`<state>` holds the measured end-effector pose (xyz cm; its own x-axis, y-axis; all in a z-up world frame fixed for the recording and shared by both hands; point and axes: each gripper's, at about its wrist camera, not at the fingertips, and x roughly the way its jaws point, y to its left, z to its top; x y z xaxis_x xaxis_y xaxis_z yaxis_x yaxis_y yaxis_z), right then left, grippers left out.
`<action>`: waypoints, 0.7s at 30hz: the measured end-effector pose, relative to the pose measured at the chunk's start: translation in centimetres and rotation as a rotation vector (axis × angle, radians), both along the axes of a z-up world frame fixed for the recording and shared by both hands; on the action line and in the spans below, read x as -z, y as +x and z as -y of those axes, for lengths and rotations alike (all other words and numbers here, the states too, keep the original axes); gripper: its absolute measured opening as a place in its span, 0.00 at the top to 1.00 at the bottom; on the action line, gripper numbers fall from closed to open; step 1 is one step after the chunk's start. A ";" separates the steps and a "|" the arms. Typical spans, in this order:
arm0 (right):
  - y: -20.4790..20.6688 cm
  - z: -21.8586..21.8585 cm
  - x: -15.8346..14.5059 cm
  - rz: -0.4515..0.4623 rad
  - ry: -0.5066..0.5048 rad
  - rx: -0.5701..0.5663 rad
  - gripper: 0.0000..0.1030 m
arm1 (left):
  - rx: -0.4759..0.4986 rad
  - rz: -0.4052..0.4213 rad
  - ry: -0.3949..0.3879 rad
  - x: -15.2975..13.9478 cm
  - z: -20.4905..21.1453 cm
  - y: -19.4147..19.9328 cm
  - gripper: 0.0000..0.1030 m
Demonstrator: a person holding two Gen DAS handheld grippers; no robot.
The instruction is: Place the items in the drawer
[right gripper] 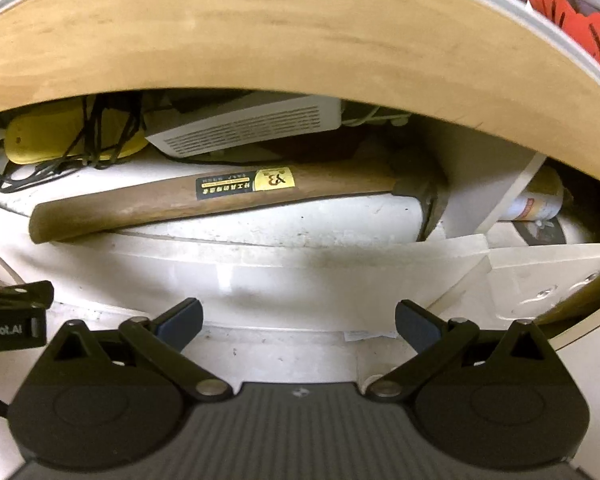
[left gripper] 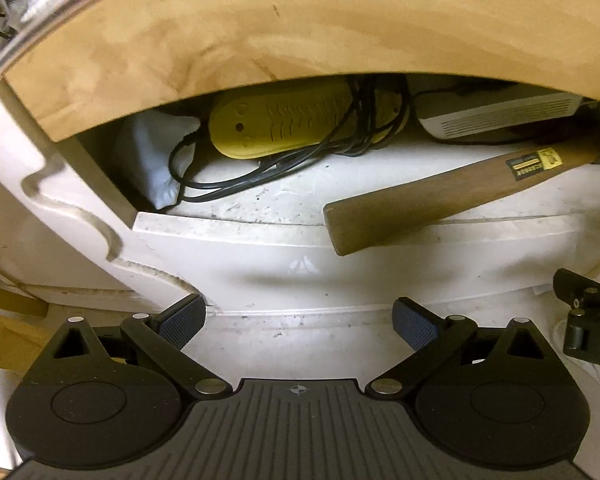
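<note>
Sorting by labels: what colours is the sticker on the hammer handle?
The sticker is black and yellow, clearest in the right wrist view.

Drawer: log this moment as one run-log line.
drawer open | hammer inside, handle end resting on front edge | left gripper open, empty | right gripper open, empty | both outside drawer front

This looks like a lived-in home, at a storage spot under a wooden counter [right gripper: 260, 32]. Beneath that counter a scuffed white drawer [right gripper: 300, 276] stands open, holding household odds and ends: a wooden-handled hammer [right gripper: 220, 196], behind it a white vented electronic box [right gripper: 252, 126], and a yellow vented device [left gripper: 284, 120] wrapped in black cable [left gripper: 228, 184]. Above the counter's far edge sits loose clutter, including something red [right gripper: 568, 20].
</note>
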<state>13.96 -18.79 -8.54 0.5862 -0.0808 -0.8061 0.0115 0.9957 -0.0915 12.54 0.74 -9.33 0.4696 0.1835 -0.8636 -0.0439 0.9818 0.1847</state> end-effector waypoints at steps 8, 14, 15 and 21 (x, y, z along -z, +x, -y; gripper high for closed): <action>-1.7 0.6 -1.5 0.010 0.002 -0.009 0.00 | -0.018 0.002 -0.027 -1.5 0.5 -1.7 0.00; -3.4 0.0 -3.1 0.022 0.004 -0.032 0.00 | -0.043 0.006 -0.061 -2.6 0.1 -2.6 0.00; -3.7 0.0 -3.3 0.024 0.006 -0.036 0.00 | -0.050 0.006 -0.069 -2.8 0.1 -2.8 0.00; -5.3 -0.1 -4.7 0.031 0.015 -0.048 0.00 | -0.054 0.019 -0.076 -4.3 0.5 -3.6 0.00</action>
